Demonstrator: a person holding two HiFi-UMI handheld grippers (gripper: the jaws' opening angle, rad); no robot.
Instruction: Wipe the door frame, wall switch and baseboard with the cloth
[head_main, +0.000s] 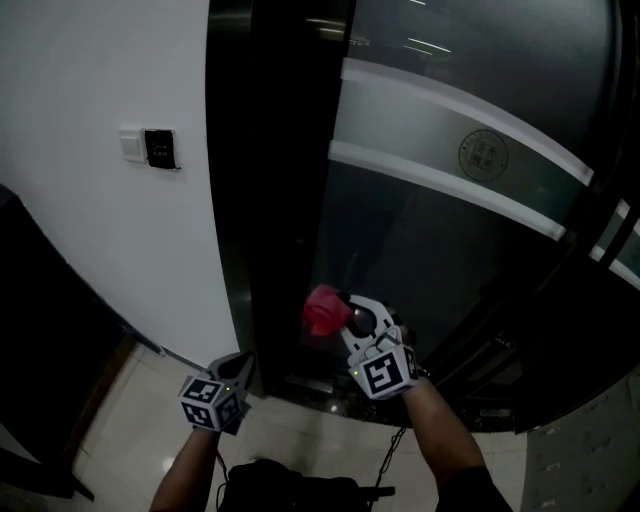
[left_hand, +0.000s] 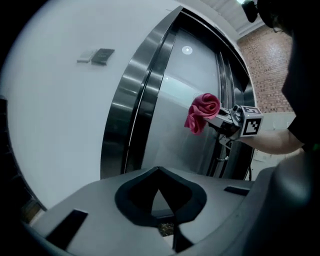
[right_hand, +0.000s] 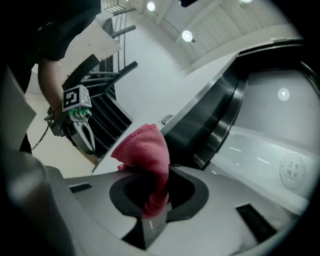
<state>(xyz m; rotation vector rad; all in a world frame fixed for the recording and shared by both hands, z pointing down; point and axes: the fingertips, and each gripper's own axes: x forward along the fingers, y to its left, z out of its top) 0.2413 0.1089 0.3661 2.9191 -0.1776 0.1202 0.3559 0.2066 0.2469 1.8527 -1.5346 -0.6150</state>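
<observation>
A red cloth (head_main: 322, 310) is bunched in my right gripper (head_main: 345, 312), which is shut on it low down by the dark metal door frame (head_main: 270, 200). I cannot tell whether the cloth touches the frame. In the right gripper view the cloth (right_hand: 147, 150) stands up out of the right gripper (right_hand: 152, 200). My left gripper (head_main: 228, 380) hangs lower left, near the foot of the white wall, shut and holding nothing. The wall switch (head_main: 150, 148) sits high on the wall, left of the frame. A dark baseboard strip (head_main: 150, 345) runs along the wall's foot.
Right of the frame is a glass door (head_main: 480, 250) with frosted bands and a round emblem (head_main: 484, 155). A dark stair railing (head_main: 40, 300) fills the left edge. Pale floor tiles (head_main: 140, 430) lie below. A brick wall (left_hand: 262, 65) shows beyond the door.
</observation>
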